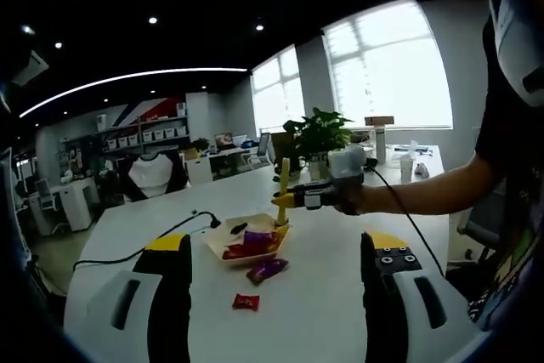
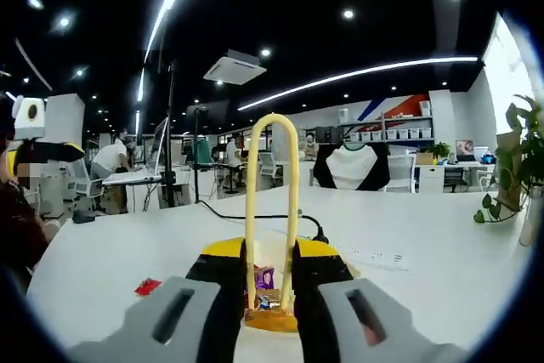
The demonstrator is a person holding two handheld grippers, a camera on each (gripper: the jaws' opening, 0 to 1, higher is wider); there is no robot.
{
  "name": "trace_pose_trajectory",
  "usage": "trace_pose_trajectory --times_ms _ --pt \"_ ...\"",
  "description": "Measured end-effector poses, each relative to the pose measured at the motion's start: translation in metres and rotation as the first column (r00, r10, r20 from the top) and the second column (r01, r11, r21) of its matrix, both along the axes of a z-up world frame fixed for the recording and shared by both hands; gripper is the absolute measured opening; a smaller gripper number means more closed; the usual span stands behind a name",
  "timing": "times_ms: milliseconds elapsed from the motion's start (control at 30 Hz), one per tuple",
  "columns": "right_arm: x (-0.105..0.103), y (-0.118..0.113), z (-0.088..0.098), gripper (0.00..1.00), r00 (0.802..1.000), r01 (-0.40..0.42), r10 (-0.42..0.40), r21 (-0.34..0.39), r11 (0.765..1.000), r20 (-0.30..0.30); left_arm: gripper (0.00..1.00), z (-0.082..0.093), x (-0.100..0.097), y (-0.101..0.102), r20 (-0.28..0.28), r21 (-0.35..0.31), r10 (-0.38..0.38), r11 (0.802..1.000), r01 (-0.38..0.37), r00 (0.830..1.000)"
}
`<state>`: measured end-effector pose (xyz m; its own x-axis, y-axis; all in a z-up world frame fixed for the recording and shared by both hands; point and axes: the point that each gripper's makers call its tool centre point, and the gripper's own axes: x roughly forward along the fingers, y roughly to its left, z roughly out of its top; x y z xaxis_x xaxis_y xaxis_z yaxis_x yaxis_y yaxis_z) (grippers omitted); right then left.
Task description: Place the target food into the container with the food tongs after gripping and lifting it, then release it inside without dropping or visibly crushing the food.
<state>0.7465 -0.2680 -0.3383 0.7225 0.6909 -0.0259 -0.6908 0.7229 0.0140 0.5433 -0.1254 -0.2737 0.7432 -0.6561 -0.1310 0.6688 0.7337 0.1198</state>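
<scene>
On the white table (image 1: 340, 252), toward twelve o'clock from the left gripper (image 1: 276, 282), sat the paper tray (image 1: 246, 242) with wrapped snacks heaped in it. A purple packet (image 1: 266, 270) lay just outside the tray's six o'clock edge, and a red packet (image 1: 246, 301) lay nearer still, apart from both. Left jaws stood wide apart, grasping nothing.

In the left gripper view the right gripper (image 1: 321, 197) hung above the tray at its one o'clock side, the yellow food tongs (image 1: 284, 186) pointing down from it. In the right gripper view the right gripper (image 2: 270, 282) had its jaws clenched on both arms of the tongs (image 2: 272, 201), loop end toward twelve o'clock; tips were over the tray (image 2: 270, 319) and a purple wrapper (image 2: 263, 277). Whether the tips held anything could not be told.

Judgement: target probably one of the loose packets, though which could not be told. To do the step well, lower the tips to straddle the packet flat, squeeze gently so the wrapper isn't crushed, lift straight, carry low over the tray, then ease the jaws off.
</scene>
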Motion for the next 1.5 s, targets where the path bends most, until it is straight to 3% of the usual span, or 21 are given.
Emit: trace_pose_trajectory --times_ms 100,333,733,1233,1500 --pt "0.014 0.001 -0.002 0.15 1.000 0.005 -0.005 0.012 1.000 -0.024 0.87 0.000 0.000 0.002 -0.001 -0.007 0.008 1.000 -0.008 1.000" --pt "0.032 0.015 -0.014 0.17 0.998 -0.006 0.004 -0.037 0.999 -0.057 0.87 -0.001 0.000 0.006 -0.003 -0.022 0.018 1.000 -0.018 1.000" --pt "-0.014 0.042 0.022 0.21 0.992 -0.120 0.119 0.020 0.993 0.041 0.87 -0.006 0.000 0.010 -0.011 -0.034 0.025 0.999 -0.025 1.000" --pt "-0.055 0.078 0.005 0.21 0.972 -0.234 0.233 0.012 0.972 0.021 0.87 -0.008 -0.003 0.013 -0.012 -0.037 0.023 0.999 -0.024 1.000" --pt "-0.076 0.097 -0.011 0.22 0.950 -0.313 0.313 -0.010 0.950 -0.002 0.87 -0.007 -0.005 0.015 -0.009 -0.038 0.025 0.999 -0.026 1.000"
